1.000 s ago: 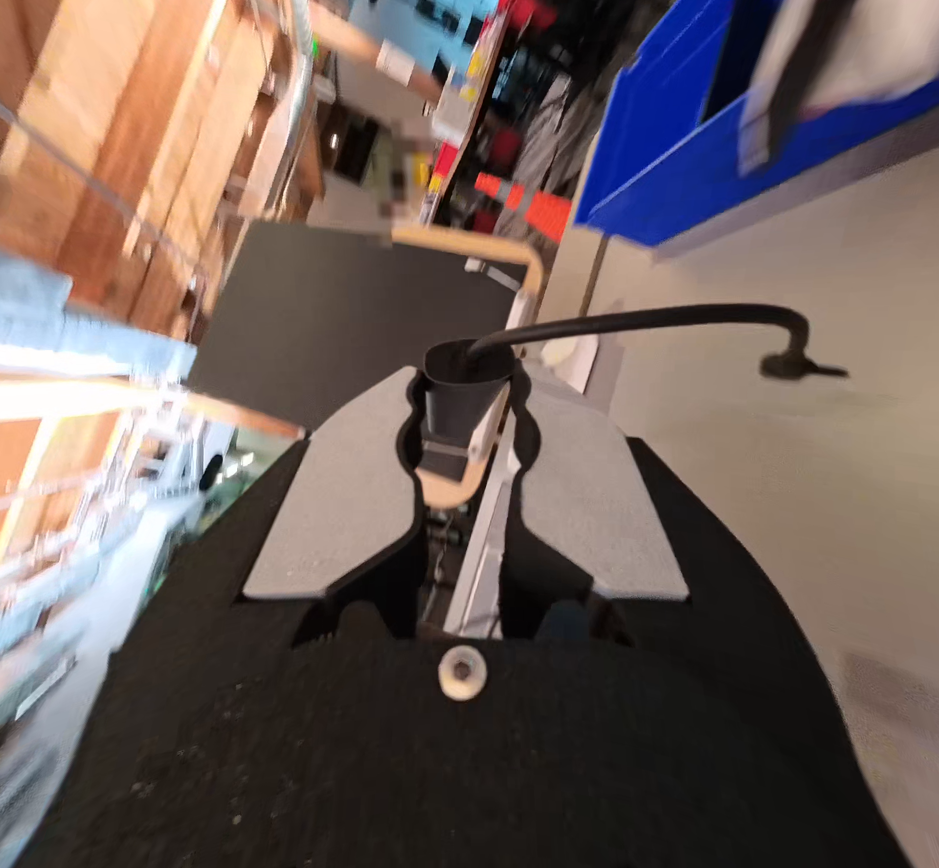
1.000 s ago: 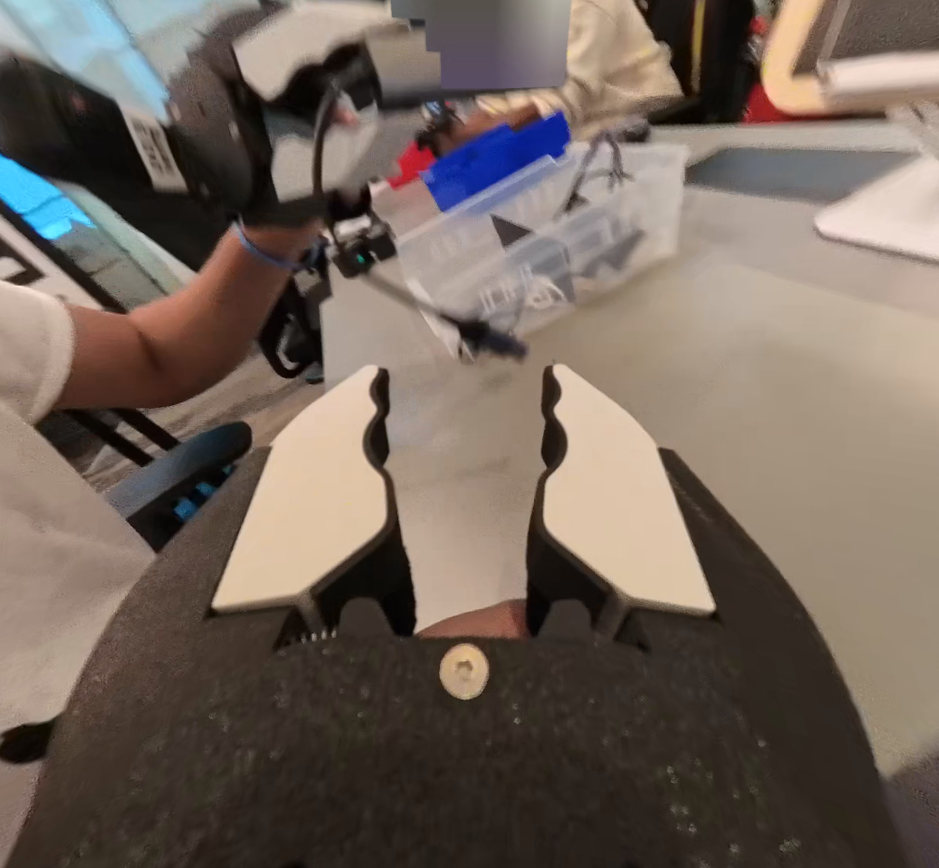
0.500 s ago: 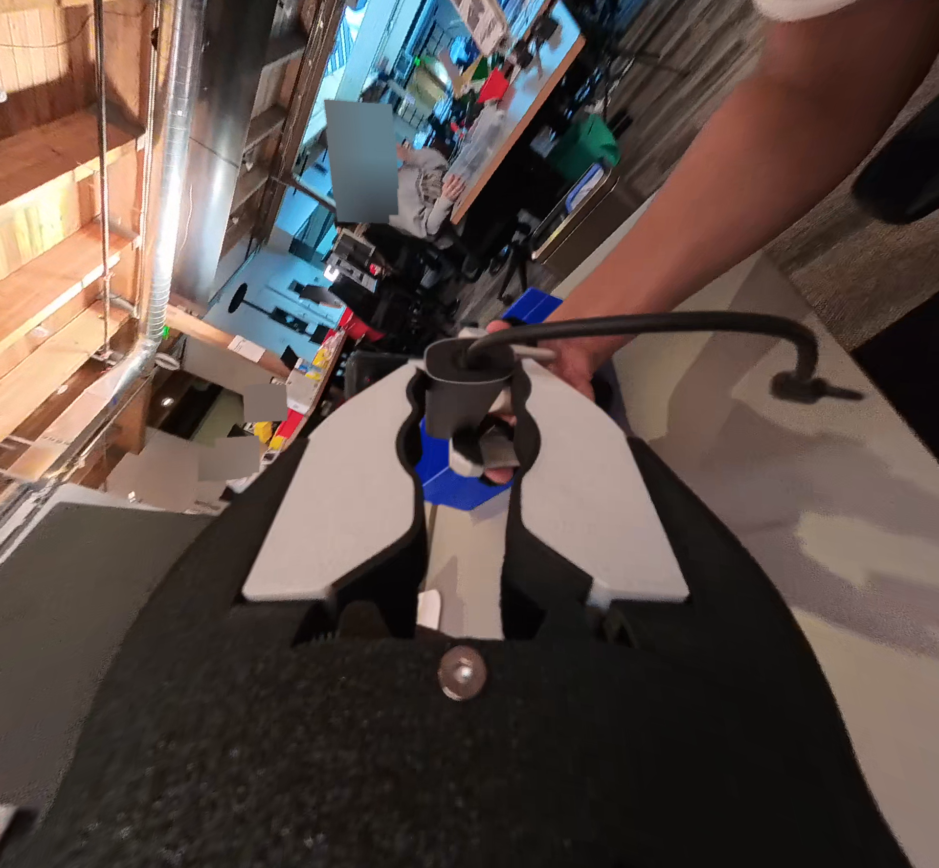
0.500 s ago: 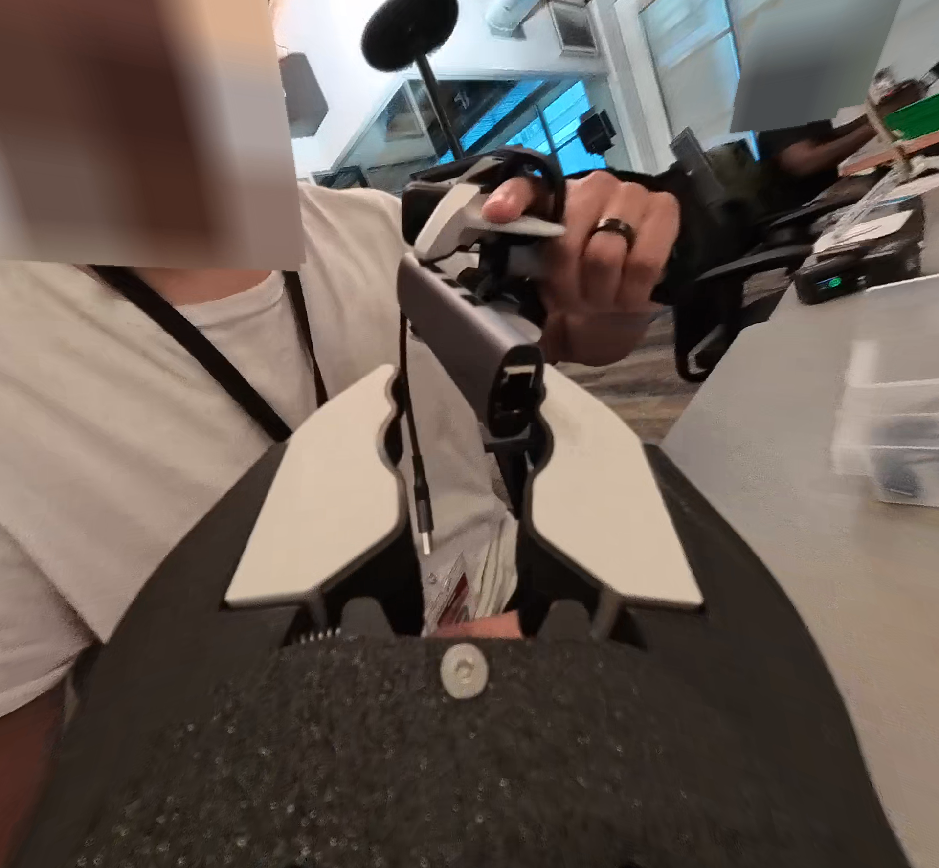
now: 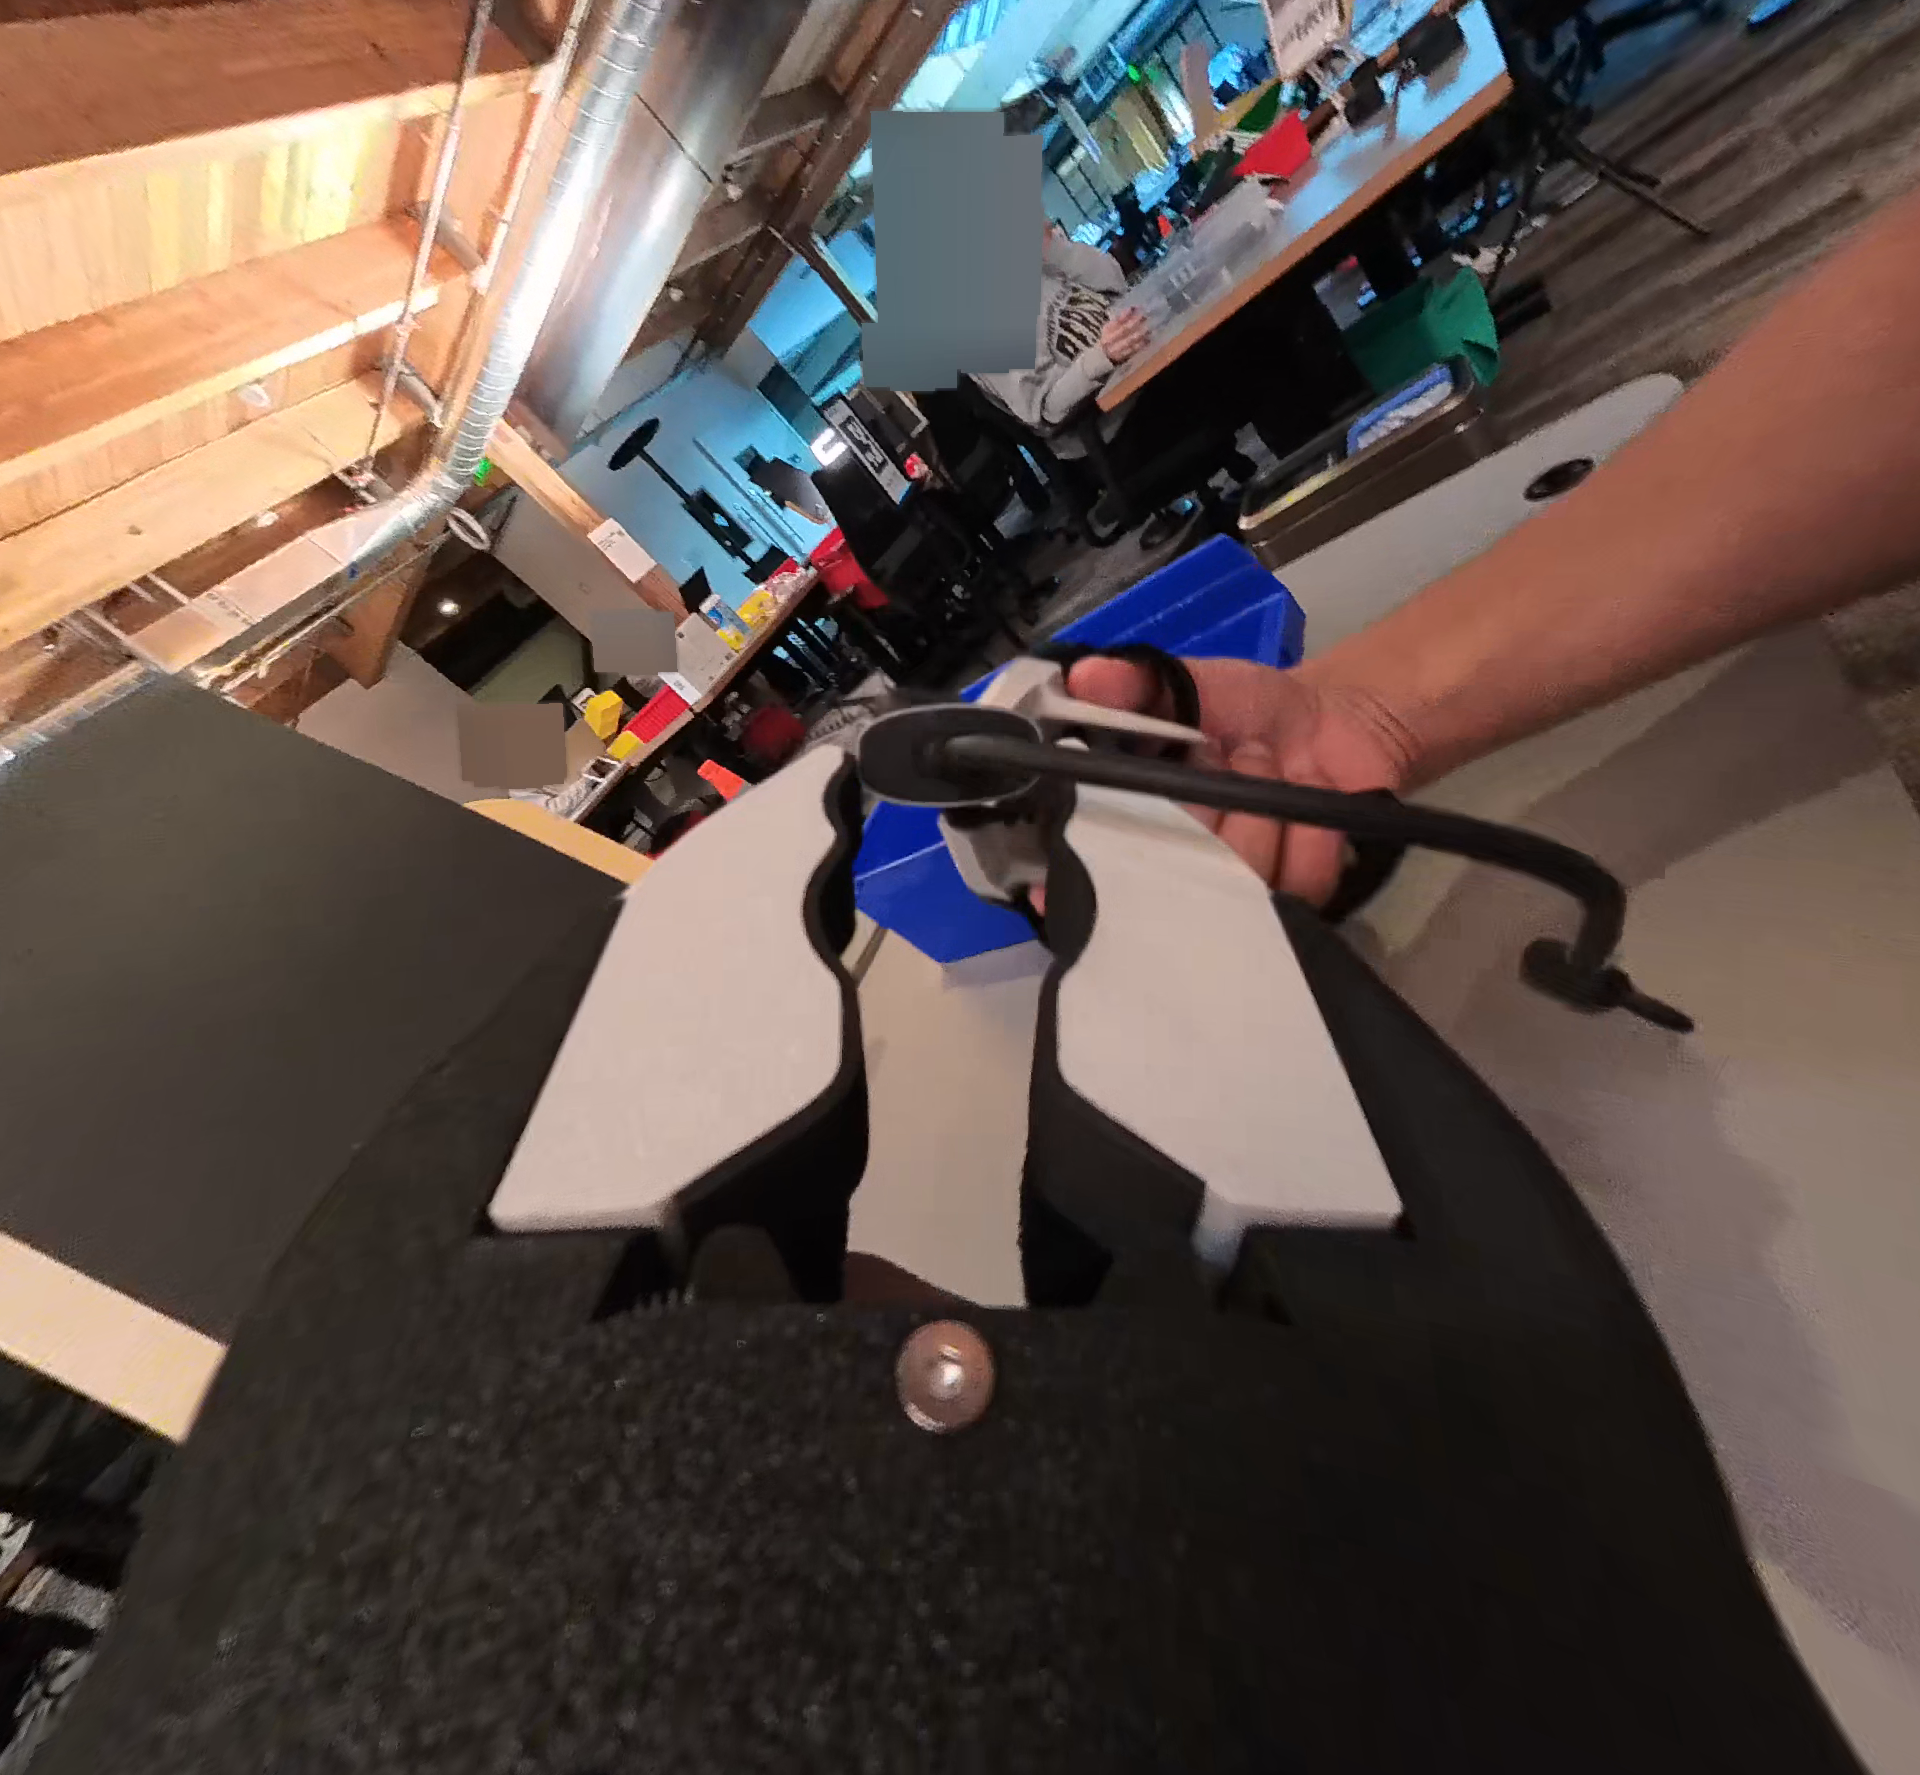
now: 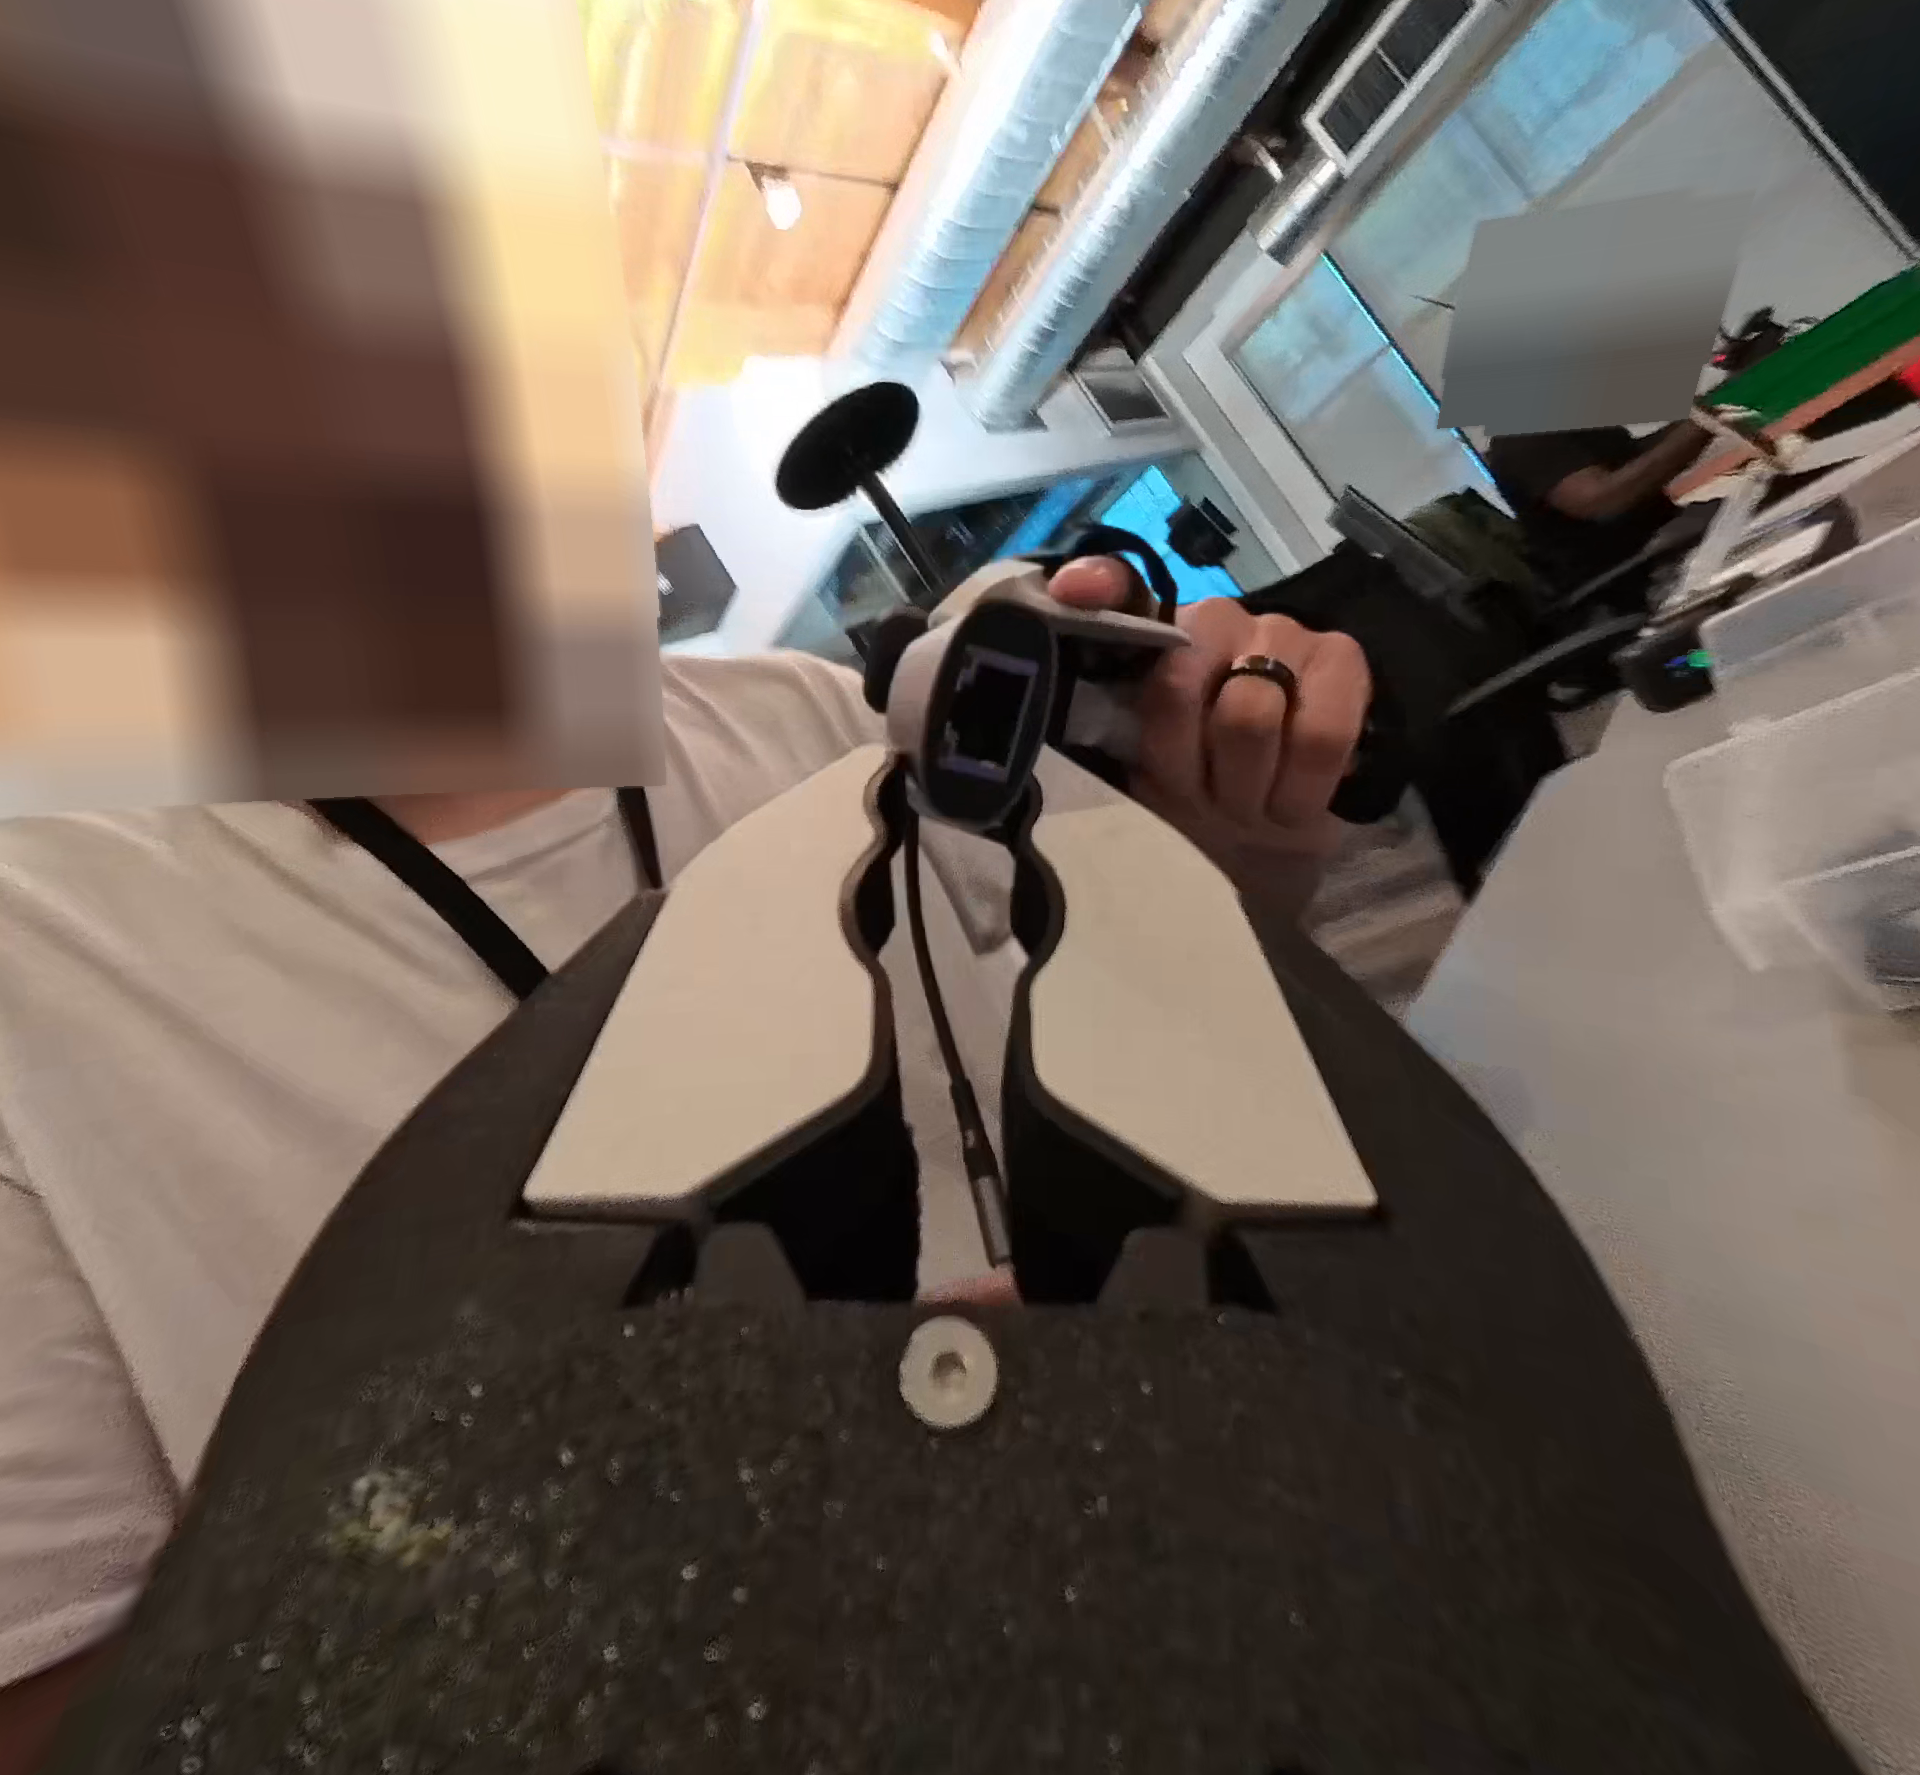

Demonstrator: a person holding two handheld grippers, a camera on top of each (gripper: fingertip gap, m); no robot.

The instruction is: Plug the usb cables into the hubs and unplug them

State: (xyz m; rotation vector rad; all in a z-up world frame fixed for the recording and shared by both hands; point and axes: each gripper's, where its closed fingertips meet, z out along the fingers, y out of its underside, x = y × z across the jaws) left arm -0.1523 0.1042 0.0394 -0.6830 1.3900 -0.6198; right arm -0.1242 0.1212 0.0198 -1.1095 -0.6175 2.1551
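Observation:
A grey USB hub (image 5: 951, 769) is held in the air between both grippers. My left gripper (image 5: 948, 795) is shut on its cable end. Its short black cable (image 5: 1351, 816) curves right and down to a loose plug (image 5: 1600, 990). In the right wrist view the hub's far end face (image 6: 982, 717), with a dark port, points at the camera. My right gripper (image 6: 956, 795) has its jaws narrowed onto that end. The cable (image 6: 930, 977) hangs between the right fingers and its plug (image 6: 985, 1195) dangles free. Each view shows the other gripper and the hand holding it behind the hub.
A blue bin (image 5: 1164, 619) stands on the grey table (image 5: 1714, 1226) behind the hub. A clear plastic box (image 6: 1818, 842) sits at the right on the table. A black monitor back (image 5: 208, 946) fills the left. Seated people are at far tables.
Both grippers rose from the table and turned to face each other. The right gripper, open and empty a second ago, came up to the hub's free end and narrowed onto it.

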